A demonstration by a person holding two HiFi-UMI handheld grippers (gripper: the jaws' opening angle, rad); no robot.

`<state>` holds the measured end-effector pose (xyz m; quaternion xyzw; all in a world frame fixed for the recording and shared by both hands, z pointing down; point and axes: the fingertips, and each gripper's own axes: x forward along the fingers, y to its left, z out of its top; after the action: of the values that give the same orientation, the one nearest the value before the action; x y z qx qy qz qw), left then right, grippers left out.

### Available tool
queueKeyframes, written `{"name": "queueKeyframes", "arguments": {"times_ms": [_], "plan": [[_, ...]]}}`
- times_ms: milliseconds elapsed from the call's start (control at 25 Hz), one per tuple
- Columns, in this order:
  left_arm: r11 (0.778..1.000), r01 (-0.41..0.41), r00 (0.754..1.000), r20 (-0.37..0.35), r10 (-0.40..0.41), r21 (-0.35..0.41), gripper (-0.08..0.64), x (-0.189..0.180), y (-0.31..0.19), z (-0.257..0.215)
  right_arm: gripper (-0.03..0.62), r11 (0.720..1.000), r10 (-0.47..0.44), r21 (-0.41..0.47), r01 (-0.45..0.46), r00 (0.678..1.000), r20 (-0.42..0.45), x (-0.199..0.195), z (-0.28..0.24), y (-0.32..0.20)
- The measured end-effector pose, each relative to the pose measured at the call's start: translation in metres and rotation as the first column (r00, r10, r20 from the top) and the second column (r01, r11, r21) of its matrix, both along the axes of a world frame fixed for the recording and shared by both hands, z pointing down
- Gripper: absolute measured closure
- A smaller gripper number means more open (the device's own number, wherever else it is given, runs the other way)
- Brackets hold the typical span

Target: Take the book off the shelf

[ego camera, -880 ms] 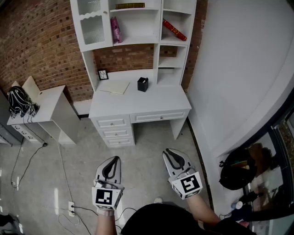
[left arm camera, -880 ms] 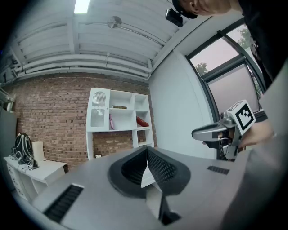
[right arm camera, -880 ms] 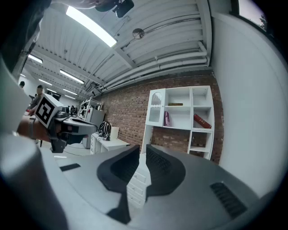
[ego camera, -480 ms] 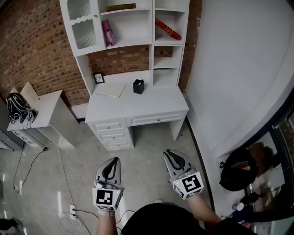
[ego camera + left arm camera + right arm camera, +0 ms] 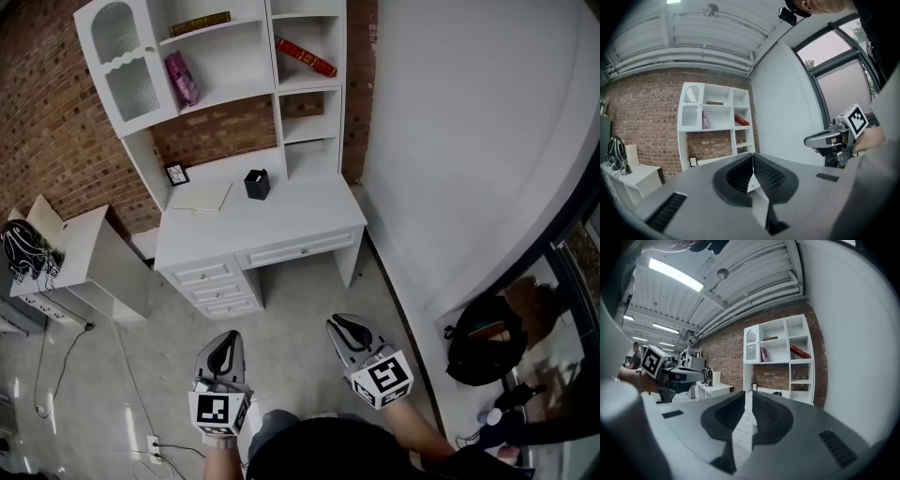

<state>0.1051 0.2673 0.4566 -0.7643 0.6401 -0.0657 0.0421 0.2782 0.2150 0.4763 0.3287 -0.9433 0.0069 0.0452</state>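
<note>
A red book (image 5: 305,56) leans in the upper right compartment of the white shelf unit (image 5: 263,86), also seen in the left gripper view (image 5: 741,119) and the right gripper view (image 5: 800,352). A pink book (image 5: 180,79) stands in the middle compartment, and a dark book (image 5: 200,23) lies flat on the shelf above it. My left gripper (image 5: 225,339) and right gripper (image 5: 343,324) are held level over the floor, far short of the desk. Both are shut with nothing in them (image 5: 753,157) (image 5: 747,395).
A white desk (image 5: 300,211) under the shelves carries a black pen holder (image 5: 256,184), a small frame (image 5: 175,173) and a flat notebook (image 5: 202,197). A low white cabinet (image 5: 80,248) stands at left. A white wall (image 5: 450,141) runs along the right, with a black bag (image 5: 483,337) beside it.
In the head view the shelf unit and desk have slid to the left. Both grippers have sunk slightly in the frame and stay shut.
</note>
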Motion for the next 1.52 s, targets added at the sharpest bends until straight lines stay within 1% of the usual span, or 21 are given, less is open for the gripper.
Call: {"name": "queueKeyframes", "arguments": {"times_ms": [240,440,520,760,1000,1200,1520], "plan": [[1.0,-0.018,1.0,-0.015,0.018,-0.009,0.551,-0.001,-0.036,0.015,0.537,1.0,0.025,-0.003,-0.025,0.999,-0.022,0.003,0.013,-0.027],[0.999,-0.039,0.999,-0.036,0.038,-0.014,0.551,-0.022,-0.075,0.019,0.537,0.998,0.06,-0.002,-0.06,0.998,-0.026,-0.015,0.015,-0.066],[0.999,-0.046,0.998,-0.036,0.046,-0.002,0.551,-0.038,-0.094,0.02,0.537,0.998,0.067,0.003,-0.067,0.997,-0.036,-0.028,0.013,-0.084],[0.998,-0.056,0.996,-0.073,0.056,0.011,0.551,-0.097,-0.158,0.015,0.537,0.996,0.091,0.018,-0.09,0.994,-0.064,-0.077,0.001,-0.141],[0.995,-0.1,0.989,-0.112,0.1,0.009,0.551,-0.15,-0.219,0.011,0.537,0.994,0.111,0.035,-0.108,0.991,-0.074,-0.135,-0.011,-0.196],[0.993,-0.113,0.989,-0.095,0.114,0.015,0.551,-0.188,-0.262,0.014,0.537,0.991,0.13,0.038,-0.127,0.987,-0.096,-0.175,-0.011,-0.235],[0.989,-0.145,0.984,-0.108,0.143,-0.008,0.551,-0.238,-0.307,0.026,0.537,0.987,0.162,0.036,-0.159,0.982,-0.101,-0.23,-0.009,-0.279]]}}
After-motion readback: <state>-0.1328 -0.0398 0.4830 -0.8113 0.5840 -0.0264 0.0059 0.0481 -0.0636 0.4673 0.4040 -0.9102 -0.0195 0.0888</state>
